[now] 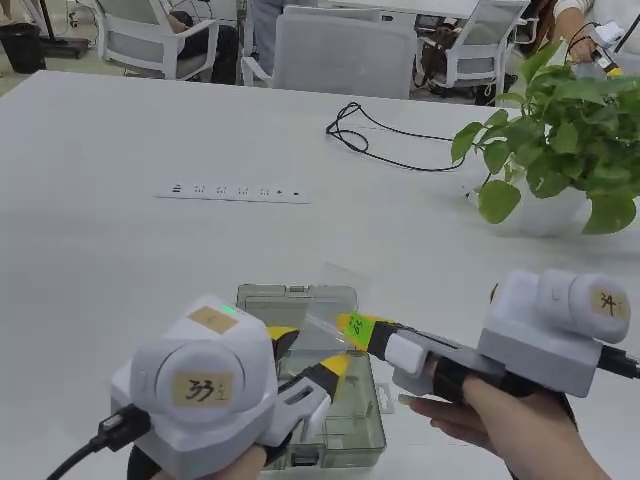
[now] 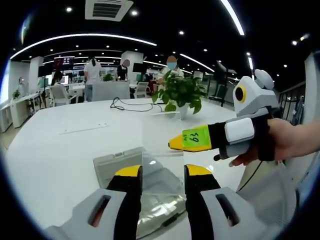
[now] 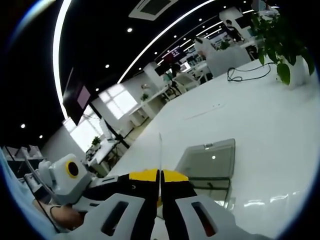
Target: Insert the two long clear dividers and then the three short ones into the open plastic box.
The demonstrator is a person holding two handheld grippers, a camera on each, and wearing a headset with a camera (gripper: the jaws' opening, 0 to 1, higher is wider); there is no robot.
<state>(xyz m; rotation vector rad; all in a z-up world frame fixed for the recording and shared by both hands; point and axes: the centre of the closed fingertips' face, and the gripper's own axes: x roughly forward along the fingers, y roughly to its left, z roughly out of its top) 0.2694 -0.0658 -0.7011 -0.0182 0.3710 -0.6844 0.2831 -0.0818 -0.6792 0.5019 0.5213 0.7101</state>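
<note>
Left gripper (image 1: 308,352): the tan back sticker (image 1: 200,388) on its round rear cap has "33" handwritten on it, and the top sticker (image 1: 212,320) is too blurred to read. Right gripper (image 1: 347,324): the green label (image 2: 196,138) on its jaw reads "63" in the left gripper view, though which way up it sits is unclear. Its rear sticker (image 1: 608,303) carries a handwritten mark, maybe "34", not sure. Markings on the power strip (image 1: 232,192) are too small to read.
</note>
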